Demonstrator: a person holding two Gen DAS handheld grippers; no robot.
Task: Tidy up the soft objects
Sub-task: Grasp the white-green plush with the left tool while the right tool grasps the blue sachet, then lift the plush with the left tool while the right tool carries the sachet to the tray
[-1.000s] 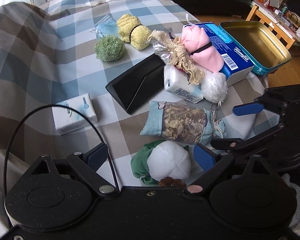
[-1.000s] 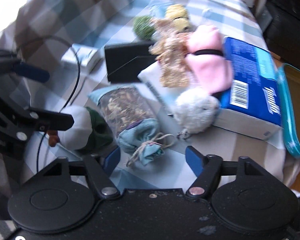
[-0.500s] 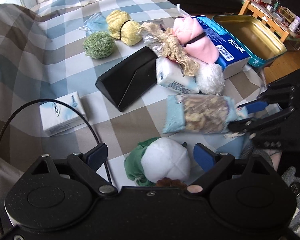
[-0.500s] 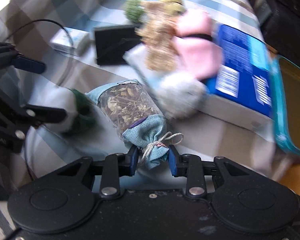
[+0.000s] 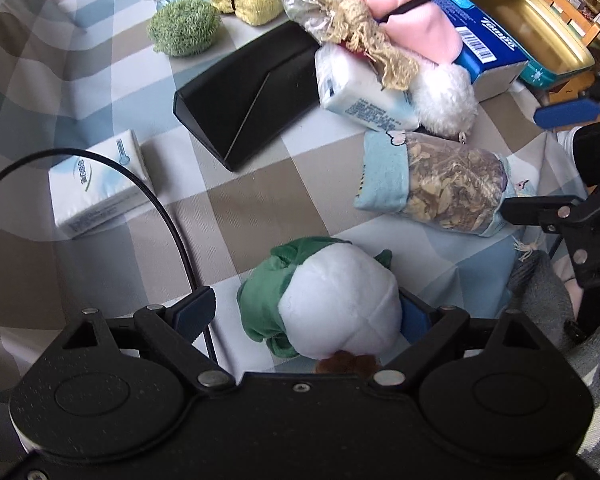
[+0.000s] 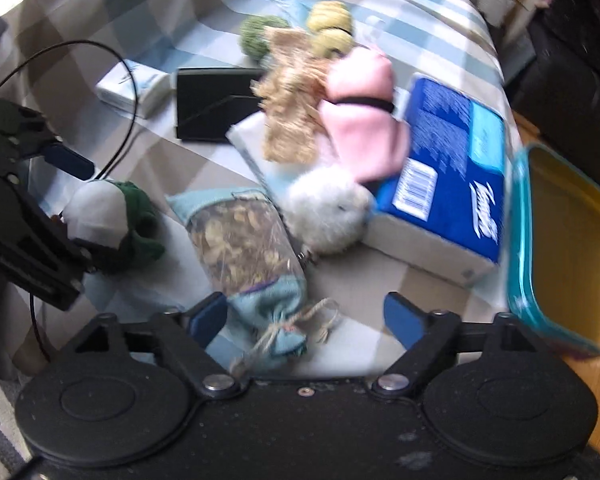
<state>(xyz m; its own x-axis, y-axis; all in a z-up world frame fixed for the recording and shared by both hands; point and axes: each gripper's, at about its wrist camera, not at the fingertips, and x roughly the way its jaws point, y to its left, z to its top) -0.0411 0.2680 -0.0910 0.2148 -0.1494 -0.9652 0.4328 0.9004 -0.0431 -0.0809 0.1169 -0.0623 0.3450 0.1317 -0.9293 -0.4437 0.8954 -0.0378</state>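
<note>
Release is the fresh change: half a second ago the right gripper [image 6: 304,320] pinched the tied neck of the herb sachet [image 5: 440,186]; now its fingers stand wide apart and hold nothing, the sachet lying on the checked cloth [image 5: 240,208] near the cloth's right edge, just beside the white pompom [image 5: 444,100]. That suggests the sachet was only repositioned, not put away; the teal tin [image 5: 540,68] remains unfilled. The left gripper [image 5: 304,316] hangs low over the near edge, fingers spread on either side of the white-and-green plush [image 5: 336,312], not yet clamping it.
</note>
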